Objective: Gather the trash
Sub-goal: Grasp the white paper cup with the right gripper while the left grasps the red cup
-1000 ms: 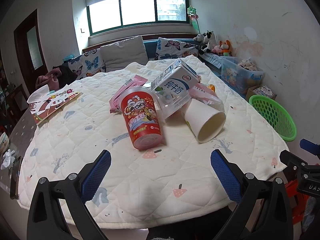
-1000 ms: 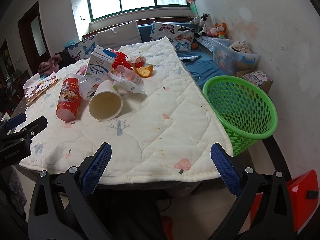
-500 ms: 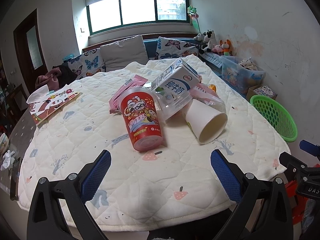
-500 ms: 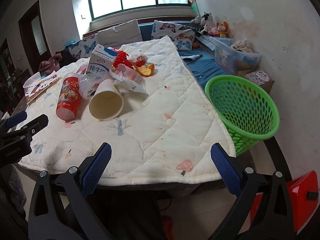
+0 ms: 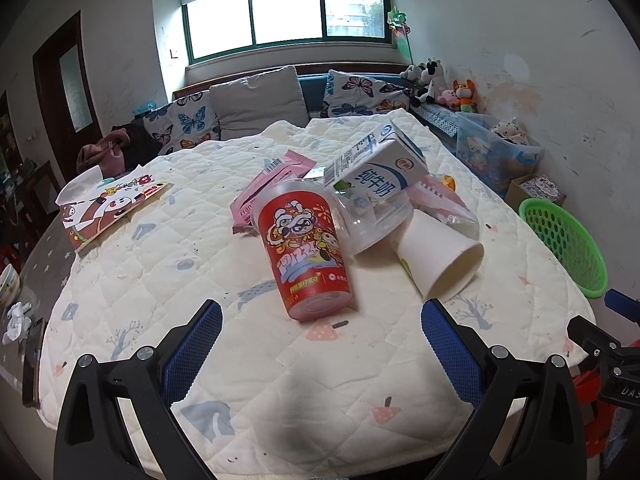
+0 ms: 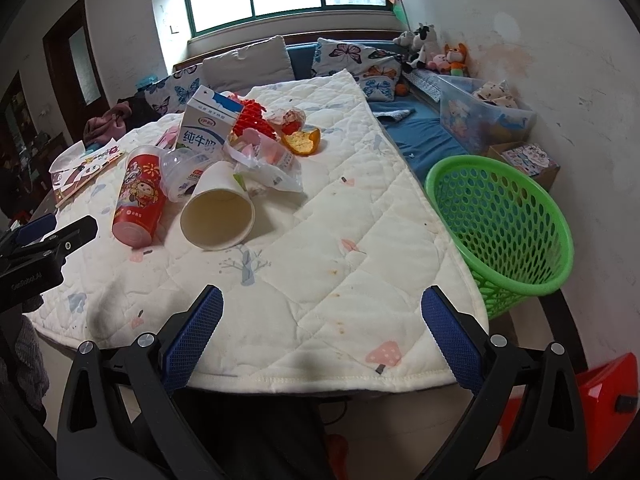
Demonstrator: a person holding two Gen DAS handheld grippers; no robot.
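Note:
A pile of trash lies on the quilted table (image 5: 320, 380) (image 6: 360, 240). A red printed cup (image 5: 306, 250) (image 6: 140, 196) lies on its side nearest my left gripper (image 5: 322, 324), which is open just short of the cup's base. Beside it are a white paper cup (image 5: 438, 254) (image 6: 218, 210), a clear plastic cup (image 5: 372, 216) (image 6: 182, 172), a milk carton (image 5: 378, 170) (image 6: 208, 128), pink wrappers (image 5: 268, 188), a plastic bag (image 6: 272, 164) and an orange peel (image 6: 302, 140). My right gripper (image 6: 322, 320) hangs open over the table's front edge, holding nothing. A green basket (image 6: 500, 224) (image 5: 564, 248) stands right of the table.
A printed paper bag (image 5: 108, 206) lies at the table's left side. Behind the table are a bench with butterfly cushions (image 5: 188, 120), soft toys (image 5: 440, 84) and a clear storage box (image 6: 484, 120). A red object (image 6: 604, 400) sits on the floor at lower right.
My left gripper has moved forward over the table toward the red cup. My right gripper has drifted slightly forward. Both stay open and nothing on the table has moved.

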